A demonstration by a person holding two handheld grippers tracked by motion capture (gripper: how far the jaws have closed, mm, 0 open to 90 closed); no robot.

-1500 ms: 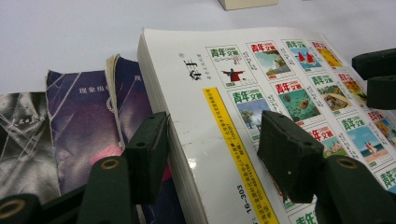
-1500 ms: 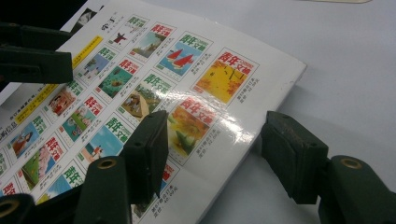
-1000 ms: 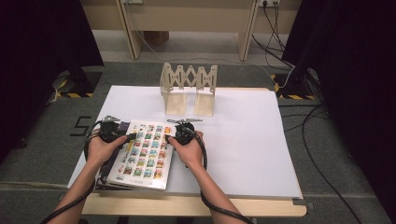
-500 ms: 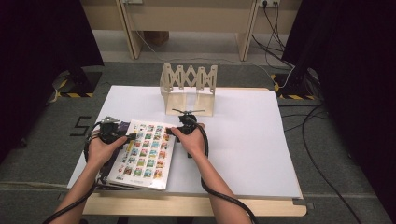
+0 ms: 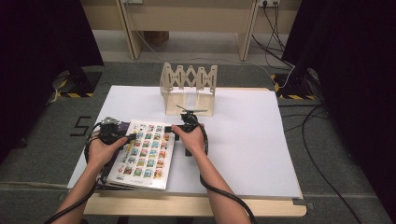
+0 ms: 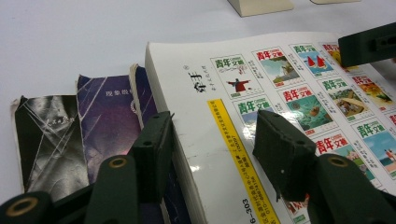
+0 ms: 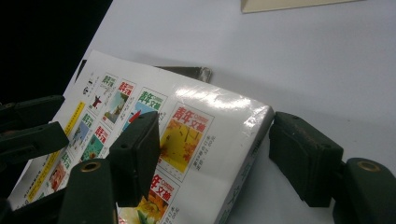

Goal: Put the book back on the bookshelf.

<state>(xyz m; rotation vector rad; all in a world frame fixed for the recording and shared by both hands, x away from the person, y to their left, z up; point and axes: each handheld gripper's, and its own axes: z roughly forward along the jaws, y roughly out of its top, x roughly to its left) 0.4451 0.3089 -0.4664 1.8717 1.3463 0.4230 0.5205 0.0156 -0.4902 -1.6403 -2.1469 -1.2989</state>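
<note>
At the near left of the white table (image 5: 243,140), thick white-covered book printed with rows of colourful stamp-like pictures (image 5: 145,154), long axis running away from the person, far right corner lying between just-widened, unclamped jaws of right gripper (image 7: 219,154), left gripper (image 6: 215,149) open astride spine edge.

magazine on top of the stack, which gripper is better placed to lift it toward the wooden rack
Right, probably. The right gripper straddles the magazine's corner nearest the wooden rack, jaws open around its edge. The left gripper sits at the far edge, over the darker books beneath, farther from the rack.
</note>
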